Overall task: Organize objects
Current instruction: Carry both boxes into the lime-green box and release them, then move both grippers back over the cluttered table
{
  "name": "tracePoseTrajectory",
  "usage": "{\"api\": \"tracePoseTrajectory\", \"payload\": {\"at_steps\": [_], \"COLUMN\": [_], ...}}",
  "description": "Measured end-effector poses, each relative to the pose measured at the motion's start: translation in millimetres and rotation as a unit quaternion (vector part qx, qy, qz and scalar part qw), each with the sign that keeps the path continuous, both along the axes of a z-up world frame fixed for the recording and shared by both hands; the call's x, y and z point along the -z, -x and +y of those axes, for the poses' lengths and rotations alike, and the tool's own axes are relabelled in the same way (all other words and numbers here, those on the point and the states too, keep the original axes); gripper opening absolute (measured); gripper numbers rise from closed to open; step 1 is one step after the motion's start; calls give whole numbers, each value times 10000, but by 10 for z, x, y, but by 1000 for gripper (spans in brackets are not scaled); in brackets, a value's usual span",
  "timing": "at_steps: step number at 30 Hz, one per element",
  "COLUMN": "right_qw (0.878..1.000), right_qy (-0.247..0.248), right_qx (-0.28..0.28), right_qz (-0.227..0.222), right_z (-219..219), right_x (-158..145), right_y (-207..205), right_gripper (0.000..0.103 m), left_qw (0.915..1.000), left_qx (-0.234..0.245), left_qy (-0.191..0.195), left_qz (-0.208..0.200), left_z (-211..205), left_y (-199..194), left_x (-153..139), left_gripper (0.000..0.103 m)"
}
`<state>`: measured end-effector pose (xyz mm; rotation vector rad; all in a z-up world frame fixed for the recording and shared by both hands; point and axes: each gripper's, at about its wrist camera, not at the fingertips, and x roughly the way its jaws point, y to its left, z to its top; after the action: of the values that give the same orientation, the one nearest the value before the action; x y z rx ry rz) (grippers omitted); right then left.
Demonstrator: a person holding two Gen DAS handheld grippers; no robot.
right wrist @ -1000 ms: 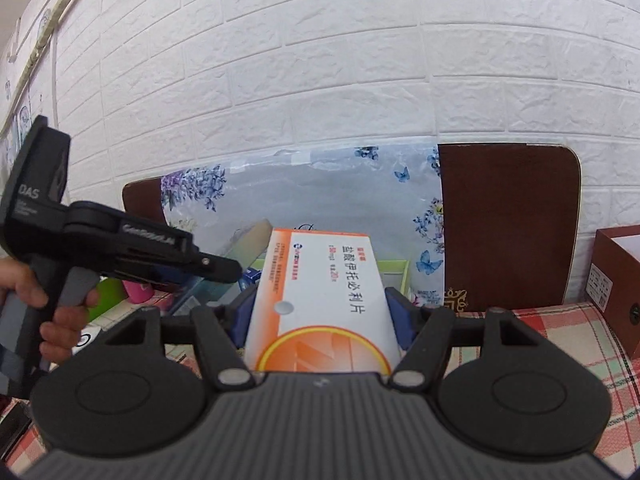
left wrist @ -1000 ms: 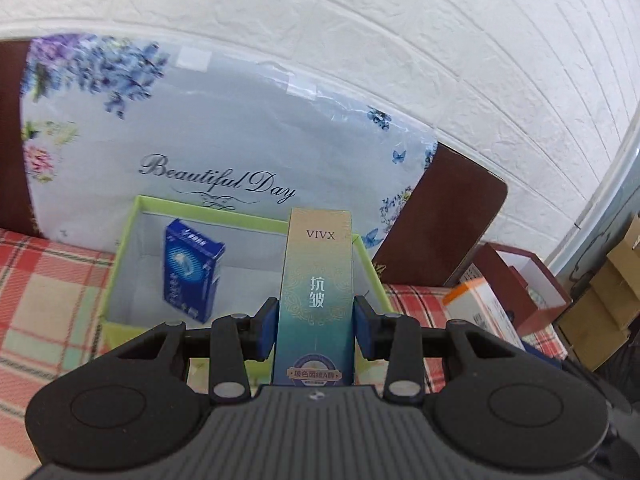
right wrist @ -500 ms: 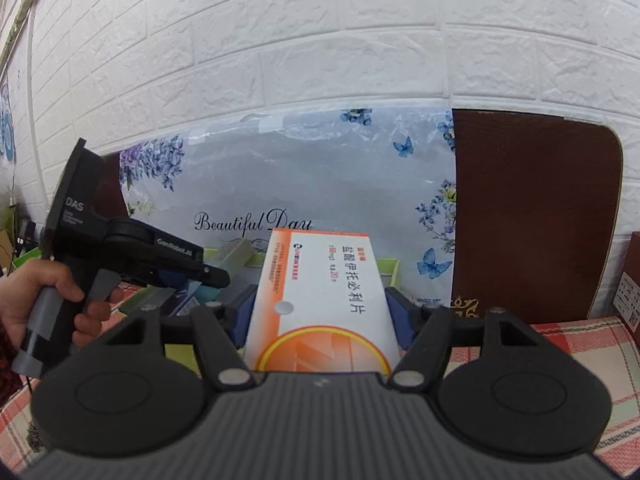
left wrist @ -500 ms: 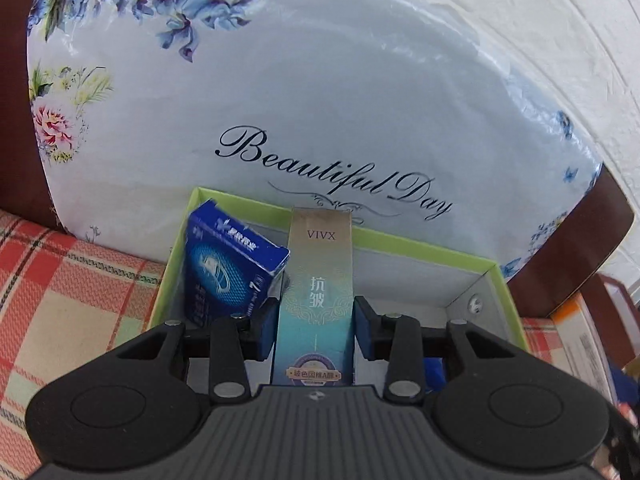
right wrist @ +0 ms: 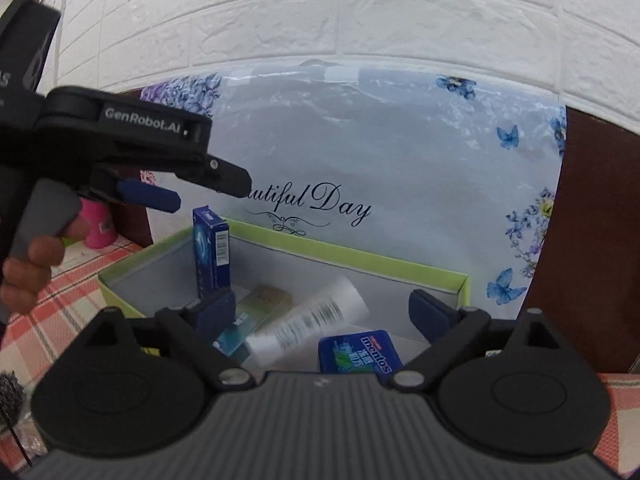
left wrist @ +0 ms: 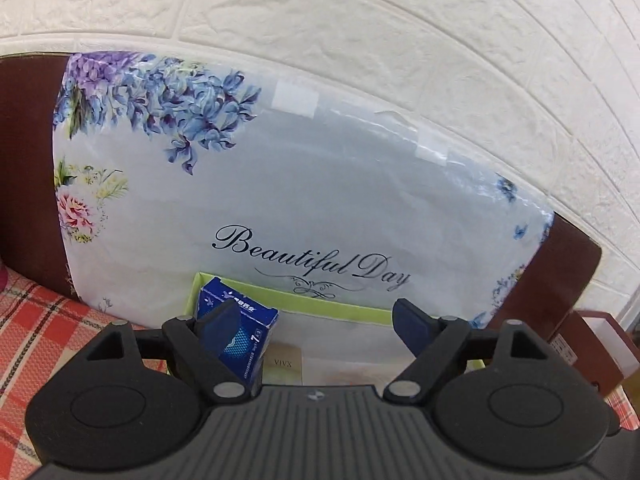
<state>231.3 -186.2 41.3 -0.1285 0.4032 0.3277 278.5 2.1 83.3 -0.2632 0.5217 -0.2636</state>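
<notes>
**Both boxes let go over the green box**

Your left tool (left wrist: 314, 322) has just been opening, and its jaws now stand wide apart with nothing between them. The VIVX carton (left wrist: 286, 366) it carried lies low in the green box (right wrist: 360, 252), only its top edge showing under the tool at 6 o'clock in the left view. From the right view the same carton (right wrist: 264, 300) rests tilted on the box floor, which looks like the result of a drop rather than a careful set-down.

Your right tool (right wrist: 322, 312) has also just been opening, and its jaws are apart and hold nothing. The white pill box (right wrist: 308, 322) is blurred between and beyond them at about 6 o'clock, so I judge it is falling into the green box; whether it has landed I cannot tell.

The blue carton (right wrist: 210, 252) stands upright against the left wall of the green box, at 10 o'clock from your right tool. The Mentos tin (right wrist: 360, 354) lies flat at 5 o'clock, near the front.

The green box sits on the checked cloth, backed against the flowered cushion (left wrist: 320, 184), which likely keeps it from sliding as things drop in. Your left hand (right wrist: 28, 268) holds its tool (right wrist: 148, 196) above the box's left end, clear of the right tool's drop.
</notes>
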Motion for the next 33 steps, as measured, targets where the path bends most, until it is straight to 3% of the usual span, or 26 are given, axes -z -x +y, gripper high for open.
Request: {"api": "tracePoseTrajectory", "payload": {"at_steps": [2, 8, 18, 26, 33], "right_qw": [9999, 9996, 9970, 9935, 9919], "right_qy": [-54, -131, -612, -980, -1051], "right_qx": [107, 241, 474, 537, 508], "right_qz": [-10, -84, -76, 230, 511], "right_z": [-60, -229, -515, -611, -617], "right_x": [-52, -256, -421, -283, -124], "right_y": [95, 483, 1353, 1874, 2146], "right_gripper": [103, 103, 103, 103, 103], "left_qw": [10000, 9998, 9993, 9995, 9987], "left_qx": [20, 186, 320, 253, 66], "left_qy": [-9, -107, -169, -101, -104], "left_qz": [41, -8, -65, 179, 492], "left_z": [11, -21, -46, 5, 71], "left_y": [88, 447, 1364, 2029, 2361], "left_x": [-35, -180, -292, -47, 216], "left_gripper": [86, 86, 86, 86, 86]}}
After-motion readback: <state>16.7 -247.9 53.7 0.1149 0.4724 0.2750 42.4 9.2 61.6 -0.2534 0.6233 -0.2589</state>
